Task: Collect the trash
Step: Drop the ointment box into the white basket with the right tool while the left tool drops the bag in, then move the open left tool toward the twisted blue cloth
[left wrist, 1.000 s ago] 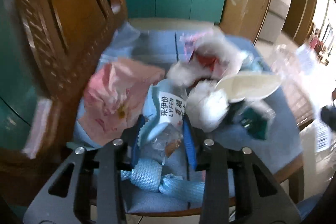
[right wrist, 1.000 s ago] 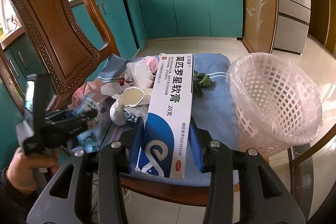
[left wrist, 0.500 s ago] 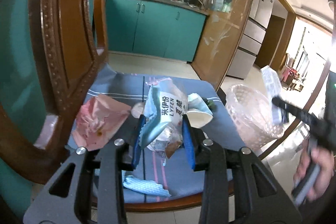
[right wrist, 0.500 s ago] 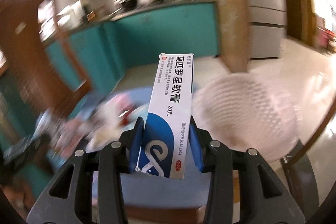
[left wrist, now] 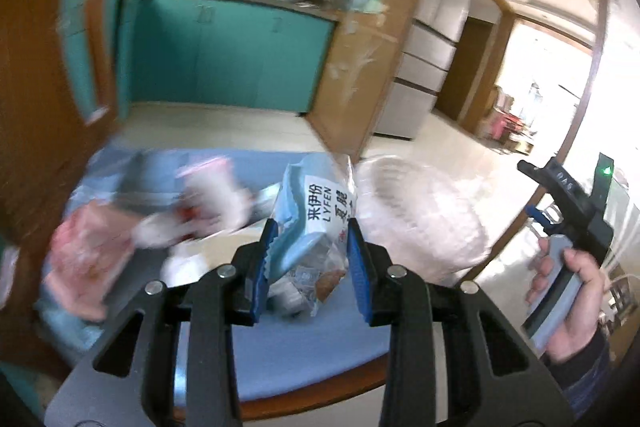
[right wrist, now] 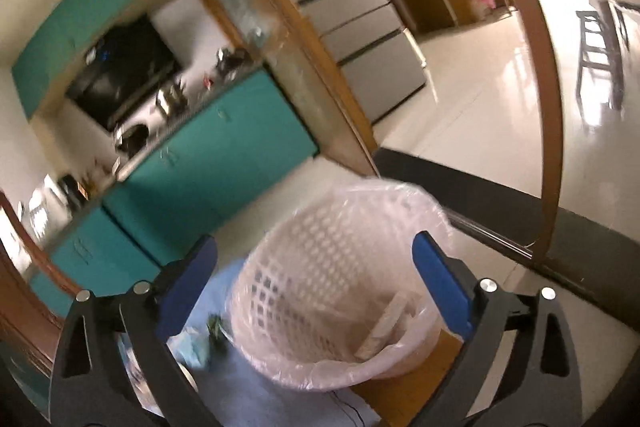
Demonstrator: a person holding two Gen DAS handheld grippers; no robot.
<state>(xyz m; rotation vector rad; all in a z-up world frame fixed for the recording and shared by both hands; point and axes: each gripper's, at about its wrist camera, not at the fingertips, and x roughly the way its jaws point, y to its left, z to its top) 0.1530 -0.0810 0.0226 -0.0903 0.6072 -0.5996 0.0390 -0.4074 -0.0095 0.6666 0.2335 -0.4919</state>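
Teal kitchen cabinets (left wrist: 224, 63) and a pale tiled floor sit behind the blue-cushioned chair seat (left wrist: 304, 351) where our trash is spread.

Our left gripper (left wrist: 312, 259) has its jaws drawn narrow around a light blue snack wrapper (left wrist: 316, 219) with a clear crumpled tail, held above the cushion and tipped toward the lined white basket (left wrist: 420, 223) just beyond it.

Our right gripper (right wrist: 316, 283) has changed most. Half a second ago it clamped a blue-and-white medicine box; now its jaws stand wide with nothing between them, poised over the basket (right wrist: 332, 291). A long pale box (right wrist: 384, 323) leans against the inner wall, and we judge this to be the same carton, dropped in. That makes one piece delivered, with the wrapper likely next.

Only the left view shows what remains on the cushion: a pink crumpled bag (left wrist: 92, 259) and a white-and-pink heap of wrappers (left wrist: 200, 203), all motion-blurred. It also shows our right hand (left wrist: 568, 299) on its handle, off to the side.

Only the right view looks down into the basket, so it alone confirms the box is inside and the plastic liner is folded over the rim. It shows little of the remaining trash, merely a green scrap (right wrist: 216, 327) beside the basket's base.
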